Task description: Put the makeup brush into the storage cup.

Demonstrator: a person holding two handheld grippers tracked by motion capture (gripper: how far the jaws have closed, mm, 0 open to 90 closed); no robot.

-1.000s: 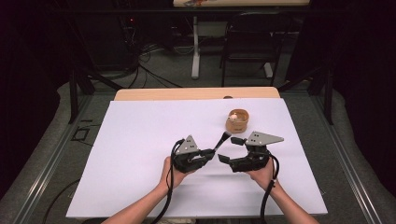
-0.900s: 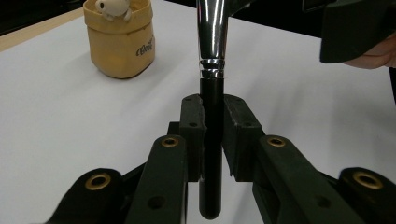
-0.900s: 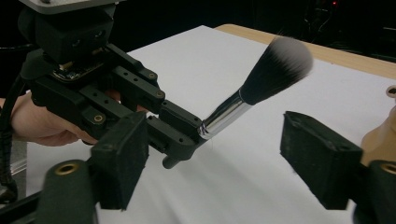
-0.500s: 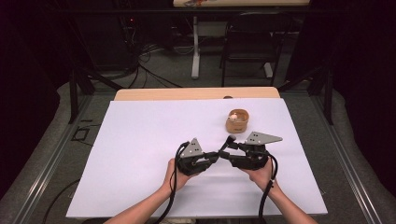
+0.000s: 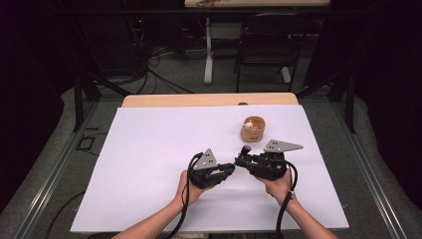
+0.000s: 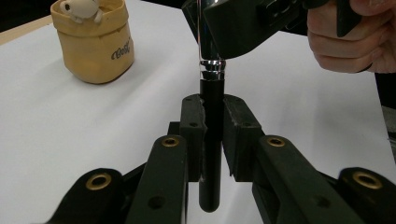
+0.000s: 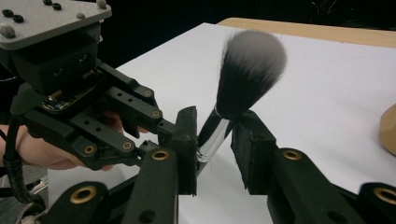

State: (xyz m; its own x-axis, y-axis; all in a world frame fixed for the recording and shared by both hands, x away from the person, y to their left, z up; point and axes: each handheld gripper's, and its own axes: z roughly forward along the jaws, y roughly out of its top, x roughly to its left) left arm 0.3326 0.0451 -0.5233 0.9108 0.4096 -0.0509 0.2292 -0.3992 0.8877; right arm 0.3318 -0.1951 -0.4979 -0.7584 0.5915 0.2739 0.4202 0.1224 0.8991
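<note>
One small white figure (image 6: 81, 9) sits in the tan pouch (image 6: 95, 44)

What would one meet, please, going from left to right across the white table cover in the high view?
Left black tongs → black-handled makeup brush → right black tongs with grey plate → small tan pouch lies farther back.

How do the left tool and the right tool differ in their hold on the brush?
The left tool is shut on the brush at its black handle; the right tool, jaws just closing, straddles the silver ferrule with one pad apart from it. The left tool grips the tail end, the right tool sits by the bristles. Both meet on one brush.
</note>
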